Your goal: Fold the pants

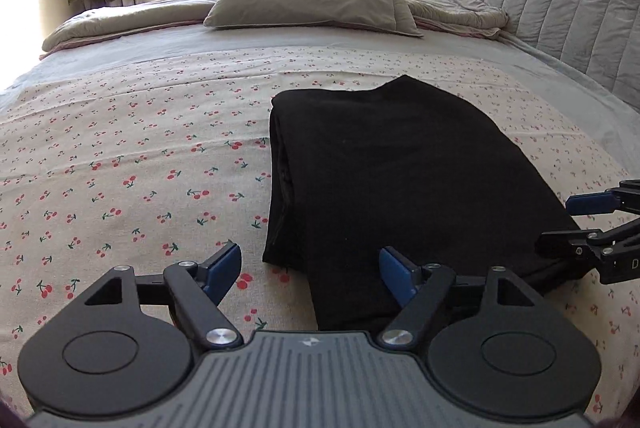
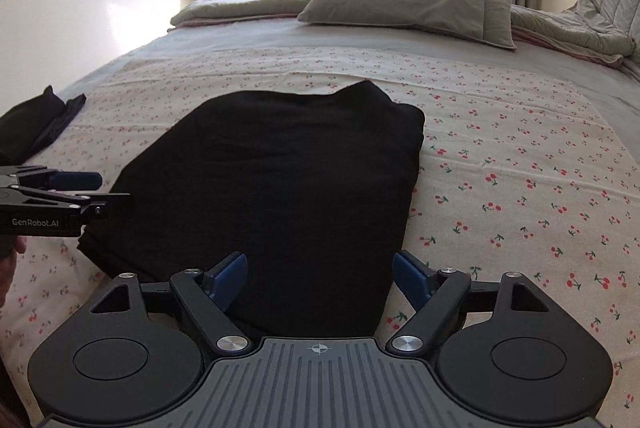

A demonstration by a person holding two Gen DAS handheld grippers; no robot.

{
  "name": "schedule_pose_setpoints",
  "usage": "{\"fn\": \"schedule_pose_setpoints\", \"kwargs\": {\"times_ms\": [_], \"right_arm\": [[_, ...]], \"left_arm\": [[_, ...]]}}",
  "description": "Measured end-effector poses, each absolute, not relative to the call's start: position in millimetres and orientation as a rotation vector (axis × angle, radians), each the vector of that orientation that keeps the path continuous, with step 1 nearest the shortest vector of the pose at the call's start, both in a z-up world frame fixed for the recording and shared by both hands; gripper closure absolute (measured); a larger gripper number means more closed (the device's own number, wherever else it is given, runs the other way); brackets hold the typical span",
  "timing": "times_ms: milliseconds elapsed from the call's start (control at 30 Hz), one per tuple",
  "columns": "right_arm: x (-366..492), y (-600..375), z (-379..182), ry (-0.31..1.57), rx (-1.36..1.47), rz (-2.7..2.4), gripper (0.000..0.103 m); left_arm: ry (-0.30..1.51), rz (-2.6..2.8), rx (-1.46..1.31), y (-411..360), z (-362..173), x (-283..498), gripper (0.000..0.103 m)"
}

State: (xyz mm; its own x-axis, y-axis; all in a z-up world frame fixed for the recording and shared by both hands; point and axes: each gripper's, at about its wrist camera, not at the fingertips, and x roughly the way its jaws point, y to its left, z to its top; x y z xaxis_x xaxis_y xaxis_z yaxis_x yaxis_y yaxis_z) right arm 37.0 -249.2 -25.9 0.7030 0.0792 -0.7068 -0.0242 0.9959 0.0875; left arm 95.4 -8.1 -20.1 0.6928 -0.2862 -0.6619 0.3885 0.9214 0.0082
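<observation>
Folded black knit pants (image 1: 400,167) on cherry-print cotton sheet (image 1: 140,147), left gripper (image 1: 310,272) and right gripper (image 2: 320,278) fingers spread wide, holding nothing

"GenRobot.AI" — on left hand-held gripper (image 2: 94,189)

The near edge of the folded black fabric pants (image 2: 280,187) is hidden behind each gripper body. The dark folded garment (image 2: 32,131) is cut off by the left frame edge. The person's hand (image 2: 8,268) shows only partly there.
</observation>
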Motion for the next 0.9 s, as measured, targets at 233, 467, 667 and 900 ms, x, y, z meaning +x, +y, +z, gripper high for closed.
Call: {"fn": "schedule_pose_setpoints", "kwargs": {"times_ms": [233, 467, 667, 900], "right_arm": [[10.9, -268.5, -28.9, 0.877, 0.246, 0.054, 0.017], [-7.6, -283.0, 13.0, 0.825, 0.272, -0.03, 0.012], [-21.6, -275.1, 29.2, 0.796, 0.271, -0.109, 0.005], [-23.3, -238.0, 24.1, 0.782, 0.118, -0.159, 0.004]], "left_arm": [[0.754, -0.393, 0.173, -4.7, -17.4, 70.8, 0.023], [0.777, -0.385, 0.191, -17.8, 9.9, 50.8, 0.004], [0.76, -0.287, 0.168, -28.3, 27.1, 40.7, 0.0], [0.772, -0.185, 0.181, -44.3, 18.3, 33.7, 0.0]]}}
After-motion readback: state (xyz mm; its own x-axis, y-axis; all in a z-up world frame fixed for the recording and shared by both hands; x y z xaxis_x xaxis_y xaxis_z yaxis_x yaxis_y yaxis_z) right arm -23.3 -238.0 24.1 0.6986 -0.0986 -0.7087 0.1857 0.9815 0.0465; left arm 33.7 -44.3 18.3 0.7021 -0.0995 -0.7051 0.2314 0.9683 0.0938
